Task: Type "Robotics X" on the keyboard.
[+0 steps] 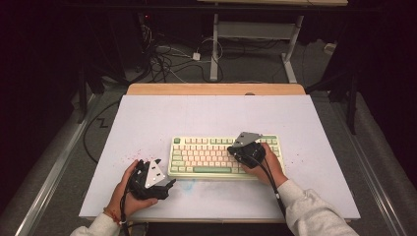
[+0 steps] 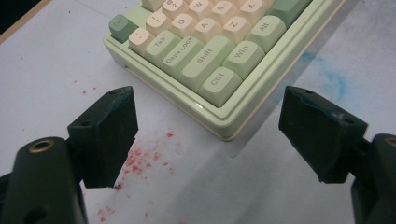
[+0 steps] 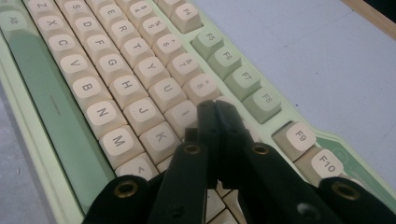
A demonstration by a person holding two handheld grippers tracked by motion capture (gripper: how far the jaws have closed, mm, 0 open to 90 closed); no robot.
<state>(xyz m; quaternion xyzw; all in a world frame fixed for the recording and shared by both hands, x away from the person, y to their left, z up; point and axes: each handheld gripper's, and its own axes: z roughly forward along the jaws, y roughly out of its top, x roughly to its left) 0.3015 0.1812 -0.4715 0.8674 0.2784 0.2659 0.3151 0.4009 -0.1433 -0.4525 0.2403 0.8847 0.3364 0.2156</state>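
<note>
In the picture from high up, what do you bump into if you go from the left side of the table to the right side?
Left gripper, held open in the left hand → red speckles on the white tabletop lie about level with it → green and cream keyboard → right gripper, shut, over the keyboard's right part.

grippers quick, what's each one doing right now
left gripper: open, holding nothing, at the keyboard corner.
right gripper: closed, fingers empty, tips over the keys.
</note>
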